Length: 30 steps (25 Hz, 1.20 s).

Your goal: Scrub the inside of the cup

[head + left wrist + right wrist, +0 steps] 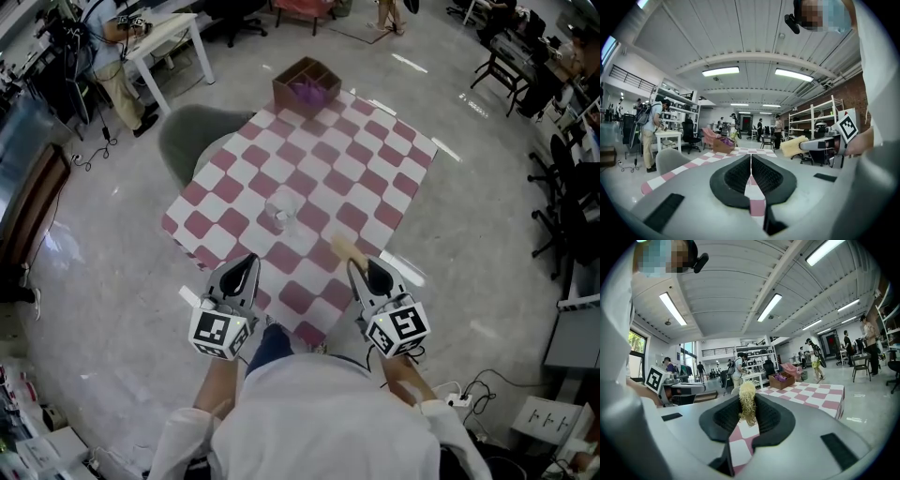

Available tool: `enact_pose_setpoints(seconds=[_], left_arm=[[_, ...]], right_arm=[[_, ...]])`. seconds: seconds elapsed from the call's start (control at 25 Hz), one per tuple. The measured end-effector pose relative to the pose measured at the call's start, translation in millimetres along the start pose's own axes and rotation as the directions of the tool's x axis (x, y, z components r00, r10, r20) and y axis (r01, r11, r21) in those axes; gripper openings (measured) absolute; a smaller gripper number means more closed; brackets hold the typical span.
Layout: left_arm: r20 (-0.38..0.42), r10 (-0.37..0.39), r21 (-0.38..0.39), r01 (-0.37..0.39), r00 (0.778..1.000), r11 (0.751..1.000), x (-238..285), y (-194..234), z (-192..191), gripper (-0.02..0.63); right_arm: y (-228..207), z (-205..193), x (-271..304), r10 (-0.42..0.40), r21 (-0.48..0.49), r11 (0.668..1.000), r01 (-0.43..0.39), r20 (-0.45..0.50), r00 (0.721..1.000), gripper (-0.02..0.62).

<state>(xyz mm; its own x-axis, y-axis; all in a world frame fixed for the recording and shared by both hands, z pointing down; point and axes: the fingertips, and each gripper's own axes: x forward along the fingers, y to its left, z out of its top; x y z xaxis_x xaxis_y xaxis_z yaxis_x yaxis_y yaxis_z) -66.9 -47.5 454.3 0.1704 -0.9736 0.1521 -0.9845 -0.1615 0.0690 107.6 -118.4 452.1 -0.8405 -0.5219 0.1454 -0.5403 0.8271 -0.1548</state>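
Plainly not at the cup [281,212] yet. Stands upright, mouth up, near the middle of the checked tablecloth [375,159]; clear, though whether glass or plastic is hard to say from the head view. Lies ahead of both grippers and between their lines, slightly nearer the left gripper [246,270] than the right gripper [362,268], touched by neither. Long axis vertical, so entry for scrubbing from above, straight down through the mouth.

Left gripper: jaws together with nothing between them, held on the near side of the cup and to its left, pointing almost level. Probably meant to steady the cup, which would call for opening first.

Right gripper: clamped on a pale yellow fibrous scrubber [746,401], tuft sticking out past the jaws toward the cup, on the near side and to its right. Also close to level, so needs tipping nose-down before reaching the inside.

Beyond the cup, at the far end of the tablecloth: a brown box [307,82] with something purple in it.
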Motion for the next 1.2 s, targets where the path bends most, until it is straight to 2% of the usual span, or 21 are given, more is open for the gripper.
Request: enact_pose_setpoints(seconds=[0.48, 1.2], left_arm=[[0.000, -0.098, 0.008, 0.098, 0.995, 0.995, 39.7, 31.8, 6.6, 0.034], [-0.004, -0.196, 0.038, 0.196, 0.981, 0.980, 75.3, 69.6, 11.4, 0.034]], right_arm=[[-5.2, 8.7, 32.4, -0.082, 0.007, 0.997, 0.082, 0.011, 0.997, 0.087], [-1.4, 11.3, 75.9, -0.144, 0.011, 0.990, 0.144, 0.007, 0.990, 0.087]])
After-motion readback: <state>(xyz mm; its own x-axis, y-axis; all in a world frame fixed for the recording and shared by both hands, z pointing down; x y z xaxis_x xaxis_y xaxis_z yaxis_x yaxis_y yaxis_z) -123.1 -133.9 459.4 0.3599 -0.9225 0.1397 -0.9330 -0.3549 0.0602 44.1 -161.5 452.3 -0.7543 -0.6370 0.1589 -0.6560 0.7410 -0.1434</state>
